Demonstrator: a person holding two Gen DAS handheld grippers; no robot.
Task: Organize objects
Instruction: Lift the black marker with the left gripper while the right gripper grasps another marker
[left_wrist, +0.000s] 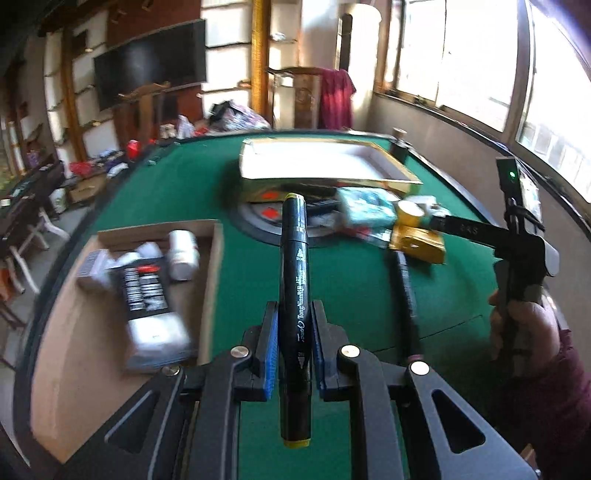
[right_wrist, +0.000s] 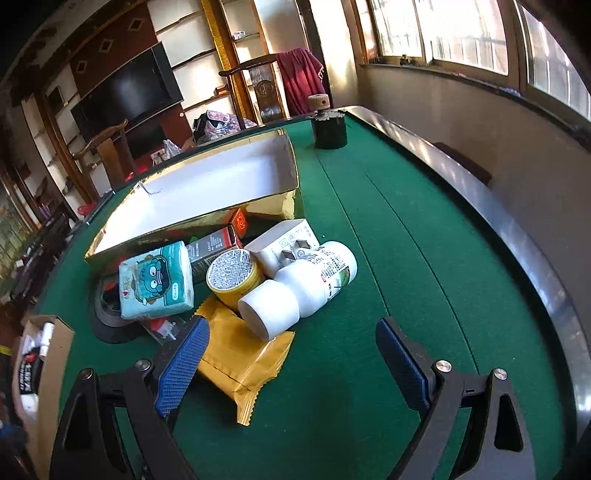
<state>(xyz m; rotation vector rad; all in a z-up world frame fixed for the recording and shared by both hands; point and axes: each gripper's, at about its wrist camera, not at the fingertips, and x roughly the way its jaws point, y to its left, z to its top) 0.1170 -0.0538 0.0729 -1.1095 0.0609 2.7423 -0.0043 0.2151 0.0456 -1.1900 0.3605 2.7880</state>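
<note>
Between the blue pads of the left tool (left_wrist: 294, 347) a black marker (left_wrist: 293, 295) with yellow end caps is clamped, lying along the fingers and pointing away over the green counter (left_wrist: 351, 288). Left of it sits a brown cardboard box (left_wrist: 207, 280) holding a white bottle (left_wrist: 183, 254) and a black-and-white packet (left_wrist: 146, 291), both blurred. Beyond the marker stands an open gold box (left_wrist: 325, 184) with a white inside. The right tool (right_wrist: 291, 354) hangs with its jaws spread wide and gripping nothing, above a gold foil packet (right_wrist: 243, 365). Just past it lie a white bottle on its side (right_wrist: 303, 284), a yellow tin (right_wrist: 232, 280), a white plug adapter (right_wrist: 284, 243) and a teal tissue pack (right_wrist: 157, 280), crowded together before the gold box.
</note>
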